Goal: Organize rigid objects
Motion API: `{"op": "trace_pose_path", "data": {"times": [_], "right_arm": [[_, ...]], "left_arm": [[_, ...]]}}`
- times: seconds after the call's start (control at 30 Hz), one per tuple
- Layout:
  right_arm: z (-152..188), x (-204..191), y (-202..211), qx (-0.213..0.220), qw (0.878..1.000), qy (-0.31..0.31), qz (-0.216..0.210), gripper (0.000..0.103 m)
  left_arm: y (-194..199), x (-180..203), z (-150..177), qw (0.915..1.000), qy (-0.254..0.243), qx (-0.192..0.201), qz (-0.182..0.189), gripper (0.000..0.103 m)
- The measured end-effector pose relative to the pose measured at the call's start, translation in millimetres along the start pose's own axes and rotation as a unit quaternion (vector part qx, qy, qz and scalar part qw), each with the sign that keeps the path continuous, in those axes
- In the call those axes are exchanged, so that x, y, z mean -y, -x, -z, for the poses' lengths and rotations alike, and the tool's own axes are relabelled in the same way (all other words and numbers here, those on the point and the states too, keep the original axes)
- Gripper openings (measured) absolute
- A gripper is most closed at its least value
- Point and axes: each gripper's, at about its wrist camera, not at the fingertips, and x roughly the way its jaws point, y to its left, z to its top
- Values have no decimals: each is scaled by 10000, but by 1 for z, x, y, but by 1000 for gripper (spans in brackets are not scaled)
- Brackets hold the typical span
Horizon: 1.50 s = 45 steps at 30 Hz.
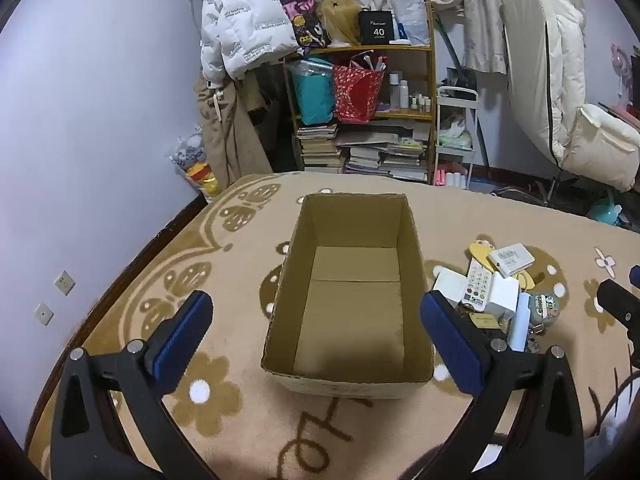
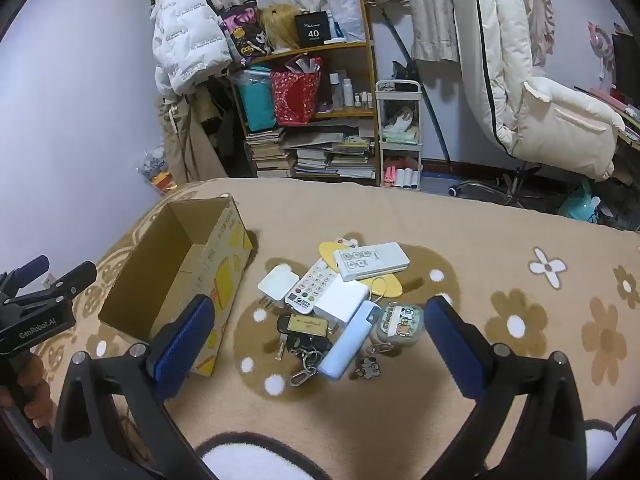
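Observation:
An empty, open cardboard box [image 1: 352,220] stands on a tan flowered blanket [image 1: 240,420]. My left gripper [image 1: 317,298] hovers over the box's near end, open, with nothing between its blue pads. Right of the box [image 2: 168,248] lies a pile: a white remote [image 2: 371,261], a remote with coloured buttons [image 2: 312,286], a white charger [image 2: 278,284], a white block [image 2: 341,300], a light blue power bank [image 2: 349,340], keys [image 2: 304,344] and a round cartoon case [image 2: 400,322]. My right gripper [image 2: 320,301] hangs open just above and before this pile, touching none of it.
The blanket [image 2: 480,240] covers a bed that ends at a lilac wall [image 1: 100,120] on the left. Beyond the far edge stand a cluttered wooden shelf [image 2: 320,120], a white trolley [image 2: 400,132] and a padded chair [image 2: 560,128]. A hand [image 2: 32,392] holds the left gripper [image 2: 40,292].

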Motion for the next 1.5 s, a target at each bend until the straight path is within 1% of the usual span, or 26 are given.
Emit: {"op": "trace_pose_path", "data": {"times": [0.1, 0.13, 0.2, 0.3, 0.33, 0.37, 0.53, 0.6, 0.9, 1.5], "right_arm": [[0, 0, -1, -19, 10000, 39, 36, 103], [1, 0, -1, -4, 10000, 37, 33, 103], [1, 0, -2, -12, 10000, 31, 33, 103], [1, 0, -3, -11, 10000, 39, 75, 103], [1, 0, -3, -12, 9999, 44, 108, 103], [0, -1, -2, -4, 9999, 35, 113, 103], [2, 3, -4, -26, 10000, 3, 79, 103], [1, 2, -3, -17, 10000, 6, 92, 103], [3, -5, -6, -65, 9998, 64, 155, 103], [5, -6, -7, -75, 9998, 113, 140, 103]], "left_arm": [[3, 3, 1, 10000, -11, 9, -43, 103], [0, -5, 0, 9994, 221, -82, 260, 103], [1, -8, 0, 9993, 227, -69, 282, 103], [-2, -17, 0, 9993, 245, -107, 268, 103], [0, -15, 0, 9998, 150, 25, 161, 103], [1, -11, -2, 9999, 113, -1, 131, 103], [2, -19, -4, 9997, 157, -1, 167, 103], [2, -4, 0, 9999, 98, 3, 117, 103], [2, -6, -2, 9999, 101, -19, 131, 103], [-2, -4, 1, 9999, 80, -37, 73, 103]]}}
